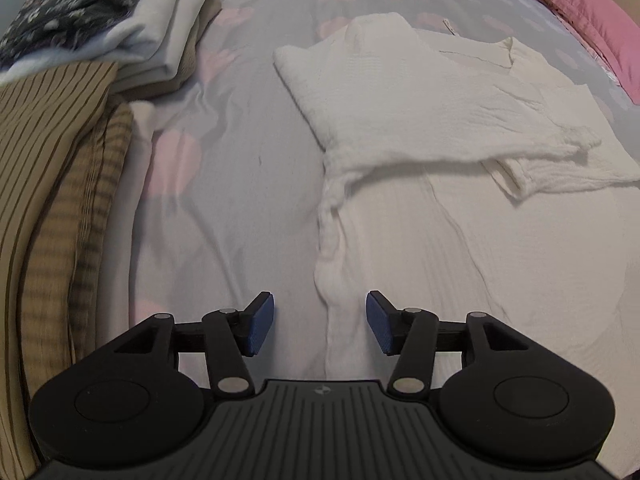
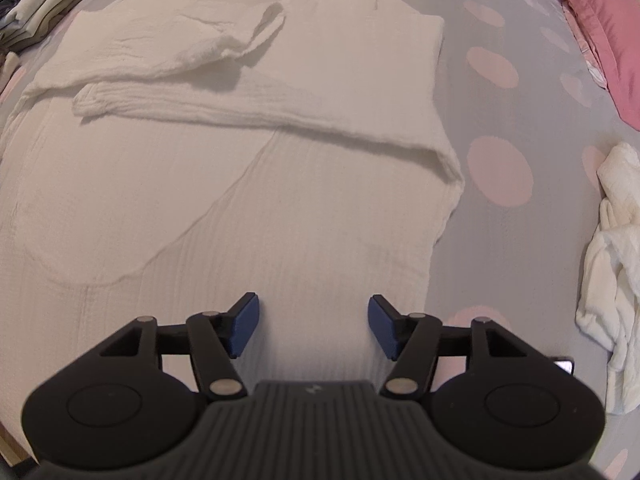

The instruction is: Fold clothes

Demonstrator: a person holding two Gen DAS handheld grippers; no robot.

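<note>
A white crinkled shirt (image 1: 460, 216) lies flat on the bed, both sleeves folded across its chest. It fills the right wrist view (image 2: 240, 168), collar at the far end. My left gripper (image 1: 320, 322) is open and empty, jaws wide apart, straddling the shirt's bunched left side edge near the hem. My right gripper (image 2: 312, 326) is open and empty, hovering over the shirt's lower right part close to the hem.
The bed has a grey sheet with pink dots (image 2: 500, 176). A stack of folded clothes (image 1: 92, 40) and striped tan fabric (image 1: 48, 184) lie at the left. A pink pillow (image 2: 600, 20) is far right. A crumpled white garment (image 2: 616, 272) lies at the right.
</note>
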